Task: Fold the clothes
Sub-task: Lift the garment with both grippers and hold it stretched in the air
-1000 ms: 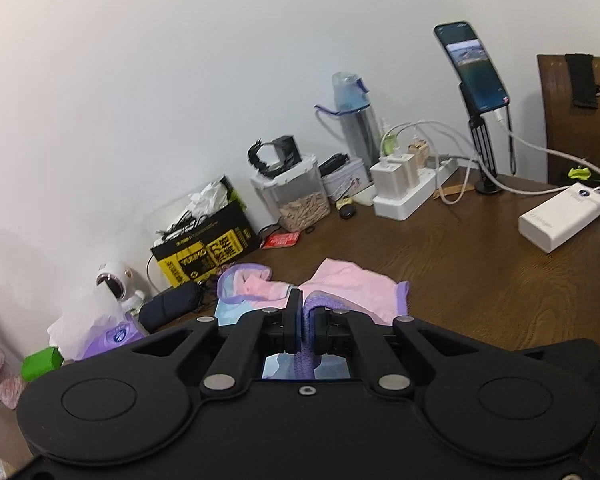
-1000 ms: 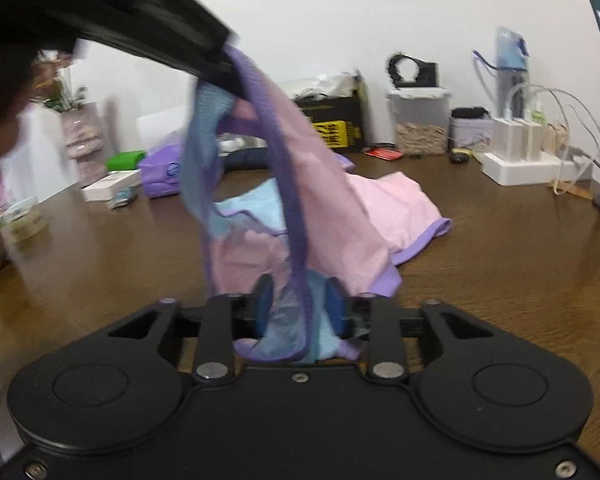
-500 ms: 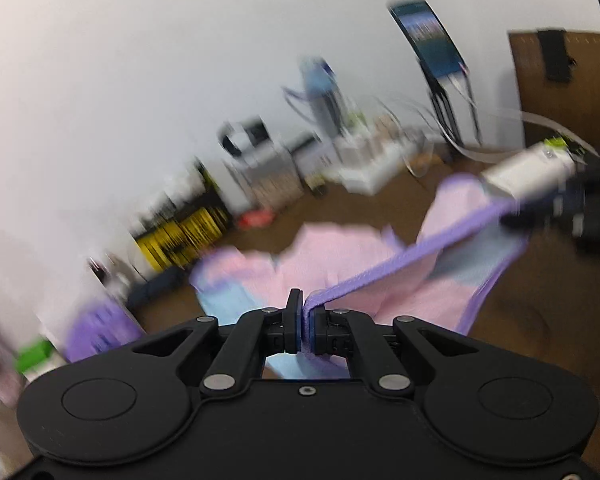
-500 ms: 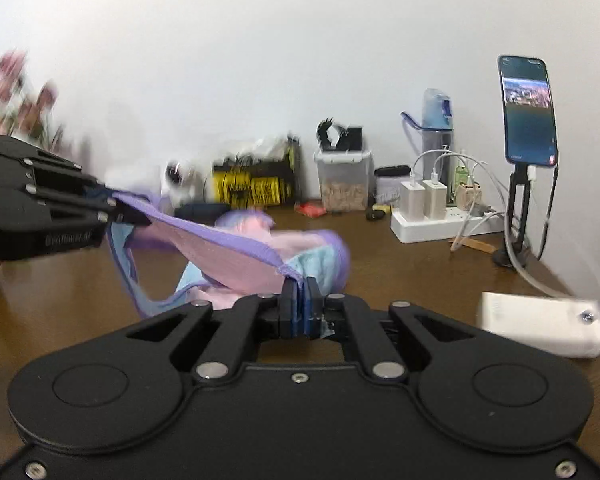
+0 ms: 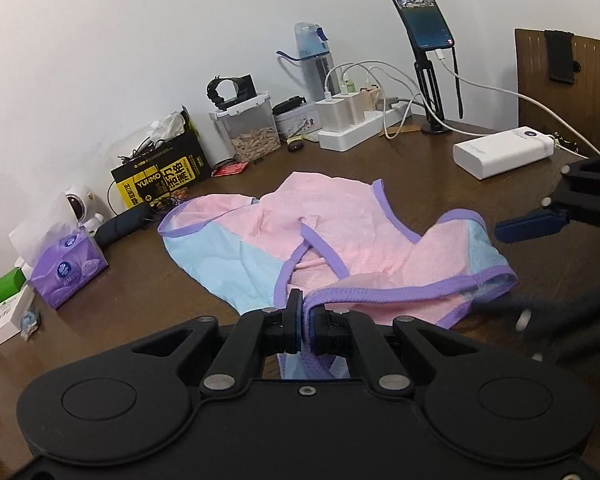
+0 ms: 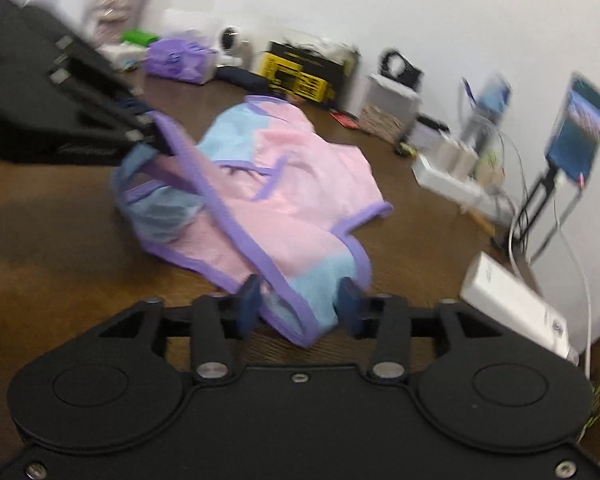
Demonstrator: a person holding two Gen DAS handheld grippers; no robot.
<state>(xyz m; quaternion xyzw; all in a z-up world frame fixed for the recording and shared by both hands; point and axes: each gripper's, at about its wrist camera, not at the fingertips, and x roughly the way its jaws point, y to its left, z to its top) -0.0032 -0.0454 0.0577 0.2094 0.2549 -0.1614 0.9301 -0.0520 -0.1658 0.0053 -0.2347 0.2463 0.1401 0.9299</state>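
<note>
The garment [image 5: 340, 236], a small pink and light blue piece with purple trim, lay spread but wrinkled on the brown worktop [image 5: 140, 300], in front of a row of small things along the wall. Its near edge was not flat: the left gripper [image 5: 305, 326] had its fingers closed on the purple trim, and this trim rose a little from the worktop toward the gripper. In the right wrist view the same trim went up as a tight band to the left gripper [image 6: 150, 136]. The right gripper [image 6: 298, 306] had its fingers apart, and a blue corner of the garment lay between them without being pressed. That view was blurred, so small details of the corner could not be read.

In my judgement the step in hand was laying the garment out flat for a fold. To do it well, the left gripper should lower the trim slowly and keep it gently stretched, so the cloth does not bunch under itself. The right gripper should hold low and near the corner, ready to grip it again if the cloth slides. The white power bank [image 5: 504, 152] and its cable were close on the right side, so any pull in that direction should be short.
</note>
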